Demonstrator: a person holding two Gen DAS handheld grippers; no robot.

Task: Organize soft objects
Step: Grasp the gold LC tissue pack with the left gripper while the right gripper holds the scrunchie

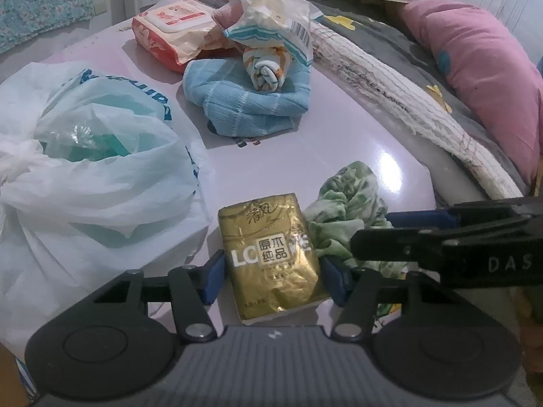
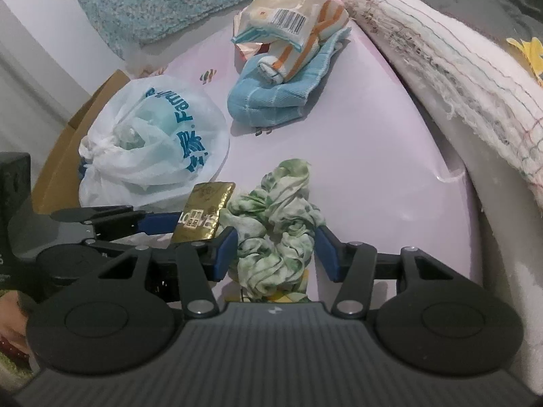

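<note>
Low centre of my left view, the left gripper (image 1: 271, 276) clamps the slick, squashy gold foil tissue pack (image 1: 271, 254) by its sides; the right gripper (image 2: 276, 254) stands apart around the limp, light green-patterned crumpled cloth (image 2: 276, 234).

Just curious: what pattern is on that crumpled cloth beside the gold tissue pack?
Green blotches on white cloth, clearest in the right wrist view.

My view: glossy pink table (image 1: 339, 142). White plastic bag (image 1: 85, 169) at left edge, gold tissue pack (image 1: 271, 254) and green cloth (image 1: 349, 203) near edge, blue towel (image 1: 244, 101) mid-surface, wipes pack (image 1: 166, 34) perhaps at far edge.
</note>
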